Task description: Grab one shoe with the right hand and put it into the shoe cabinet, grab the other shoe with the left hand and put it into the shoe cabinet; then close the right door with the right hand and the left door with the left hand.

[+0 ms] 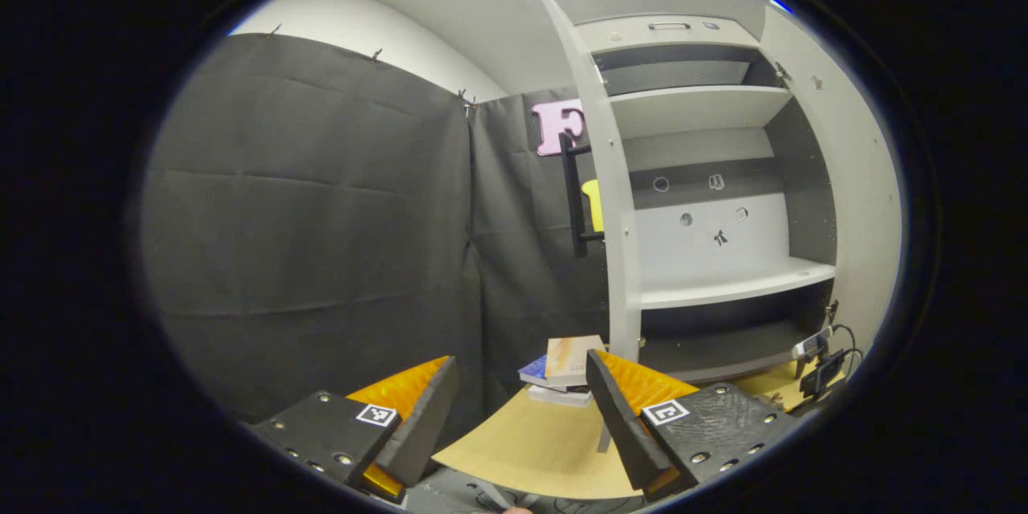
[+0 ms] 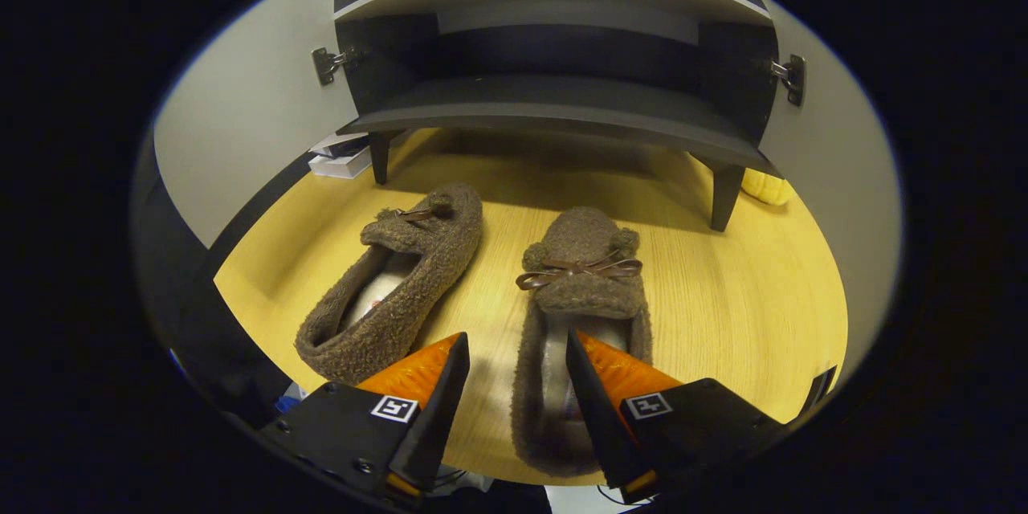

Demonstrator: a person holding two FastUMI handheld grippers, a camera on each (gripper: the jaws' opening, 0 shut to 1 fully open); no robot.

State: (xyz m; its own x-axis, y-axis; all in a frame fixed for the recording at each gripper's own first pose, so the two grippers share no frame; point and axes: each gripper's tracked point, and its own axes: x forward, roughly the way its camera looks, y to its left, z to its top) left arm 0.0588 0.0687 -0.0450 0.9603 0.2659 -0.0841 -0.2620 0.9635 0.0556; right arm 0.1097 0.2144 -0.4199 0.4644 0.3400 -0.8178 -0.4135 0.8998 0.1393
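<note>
Two brown fuzzy shoes with small bows lie on the wooden table (image 2: 739,305) in the right gripper view, toes toward the cabinet (image 2: 562,108). My right gripper (image 2: 516,337) is open and straddles the left side wall of the right shoe (image 2: 582,289), one finger over its opening. The left shoe (image 2: 401,281) lies angled beside it, apart from the fingers. In the left gripper view, my left gripper (image 1: 520,359) is open with nothing between its fingers, facing the cabinet (image 1: 707,108). Both its left door (image 1: 614,201) and right door (image 1: 859,177) stand open.
A stack of books (image 1: 562,369) sits on the table by the left door. Small devices with cables (image 1: 819,361) lie near the cabinet's right foot. A yellow object (image 2: 767,186) rests behind the right cabinet leg. Black cloth walls close the left side.
</note>
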